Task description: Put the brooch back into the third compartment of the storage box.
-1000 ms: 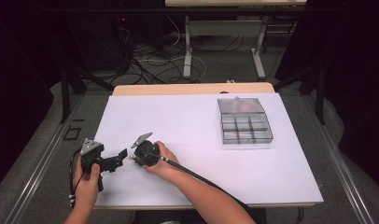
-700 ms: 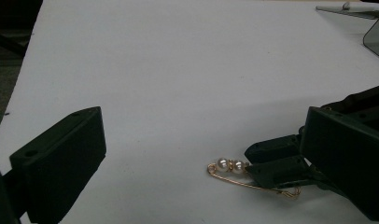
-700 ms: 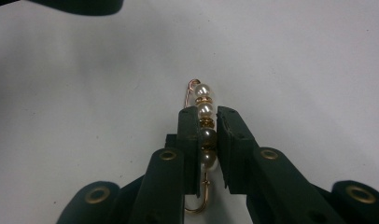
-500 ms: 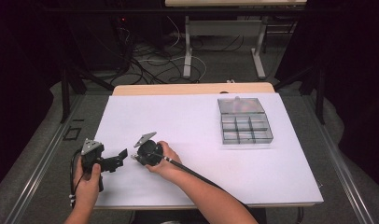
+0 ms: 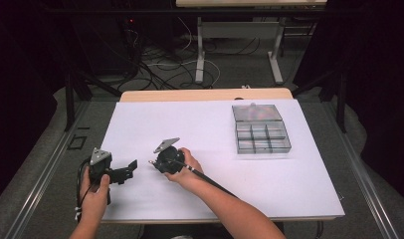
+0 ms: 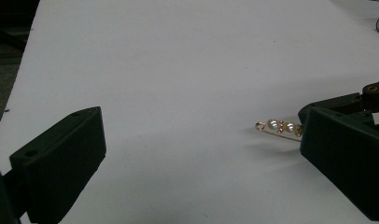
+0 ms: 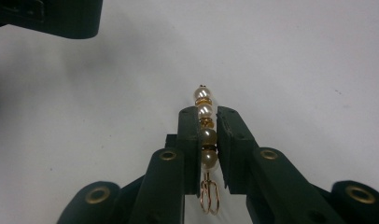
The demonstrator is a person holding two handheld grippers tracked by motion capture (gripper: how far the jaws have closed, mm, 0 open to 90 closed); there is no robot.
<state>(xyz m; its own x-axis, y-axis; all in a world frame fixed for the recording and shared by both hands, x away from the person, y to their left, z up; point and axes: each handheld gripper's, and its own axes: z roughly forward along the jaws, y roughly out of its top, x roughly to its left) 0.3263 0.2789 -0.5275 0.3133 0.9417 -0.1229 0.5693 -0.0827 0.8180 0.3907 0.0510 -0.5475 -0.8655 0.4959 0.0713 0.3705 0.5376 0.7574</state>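
A gold pin strung with pearls (image 7: pixel 205 126) is clamped between the jaws of my right gripper (image 7: pixel 207 112), its looped end toward the camera and its pearl tip sticking out past the fingertips. Seen from the high view, my right gripper (image 5: pixel 154 163) hovers over the left half of the white sheet (image 5: pixel 200 129), pointing left toward my left gripper (image 5: pixel 132 168). My left gripper (image 6: pixel 199 126) stands open with nothing between its jaws. In its view the pin (image 6: pixel 278 126) floats just above the sheet with a shadow under it, partly hidden behind the right-hand jaw.
A clear compartment box (image 5: pixel 259 130) with its lid laid back sits at the far right of the sheet. The table's wooden edge (image 5: pixel 205 94) runs along the back. Cables and table legs lie on the floor beyond.
My right gripper has drifted a little to the right with the pin, widening the gap to the left gripper. The left hand has stayed put.
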